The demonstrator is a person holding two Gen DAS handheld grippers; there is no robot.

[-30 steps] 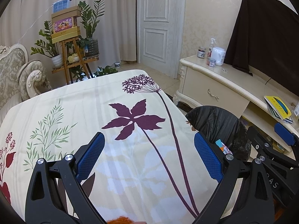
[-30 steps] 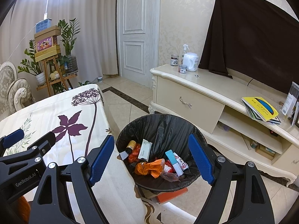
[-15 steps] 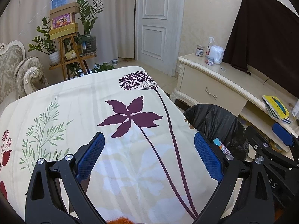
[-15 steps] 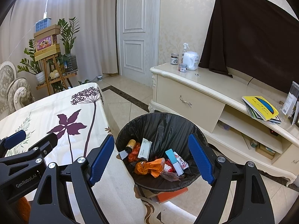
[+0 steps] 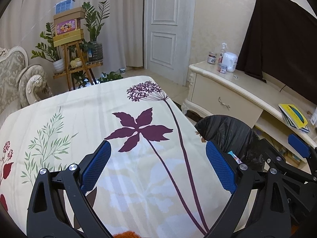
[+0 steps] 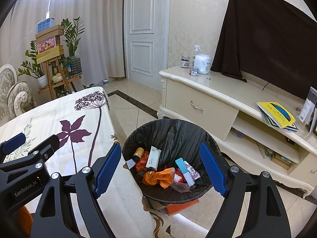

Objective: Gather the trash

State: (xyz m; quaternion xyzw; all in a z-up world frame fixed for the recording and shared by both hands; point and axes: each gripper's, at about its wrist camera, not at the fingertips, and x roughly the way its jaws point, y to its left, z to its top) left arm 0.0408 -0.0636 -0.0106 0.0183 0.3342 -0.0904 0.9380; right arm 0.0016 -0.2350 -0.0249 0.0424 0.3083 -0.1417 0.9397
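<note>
a living room with pale patterned walls, a white panelled door and grey curtains; in the foreground a table under a cream flowered tablecloth.

the right gripper hangs above the trash bin with its blue pads spread wide and nothing between them. the bin, lined with a black bag, stands on the tiled floor just beside the table's edge. in it lie a crumpled orange wrapper, a white carton, a small brown bottle, a light blue box and other scraps. a flat orange thing pokes out from under the bin.

the left gripper is held over the tablecloth on the side away from the bin, its jaws likewise wide apart and empty. an orange, fuzzy thing shows at the bottom edge of its view; what it is i cannot tell.

beyond the bin runs a cream tv cabinet carrying a spray bottle, a white jug and small jars; a dark cloth drapes the screen on it, and a yellow book lies further along. across the table from the bin, a wooden stand holds stacked boxes among potted plants, next to an ornate sofa arm.
</note>
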